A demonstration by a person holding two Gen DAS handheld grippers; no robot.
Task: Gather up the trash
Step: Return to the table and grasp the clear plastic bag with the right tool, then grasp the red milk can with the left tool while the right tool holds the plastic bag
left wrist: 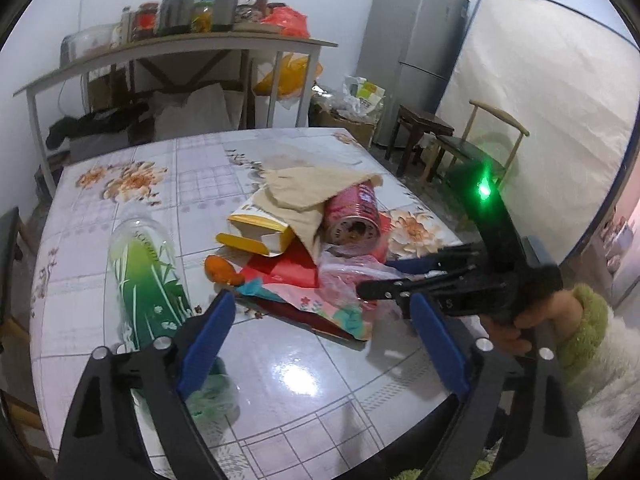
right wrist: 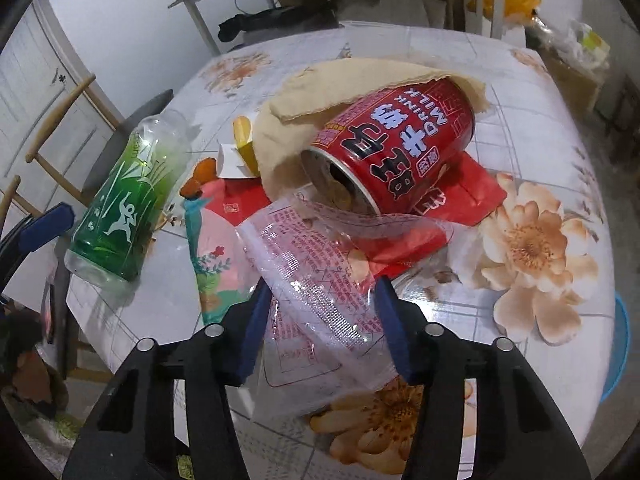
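Take the red can (right wrist: 394,148) as your landmark. Behind it and to its right the flowered tabletop (right wrist: 552,128) lies bare, so you can pass there. A tan paper (right wrist: 360,76) drapes over it. The clear wrapper (right wrist: 320,280) blocks its mouth side, and left of it stand a yellow carton (right wrist: 245,140) and the green bottle (right wrist: 124,204).

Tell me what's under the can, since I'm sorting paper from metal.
The can lies on a red packet; tan paper drapes its far end. What's beneath the packet is hidden.

Glossy metal can (right wrist: 394,152), crinkly clear plastic wrapper (right wrist: 320,292)
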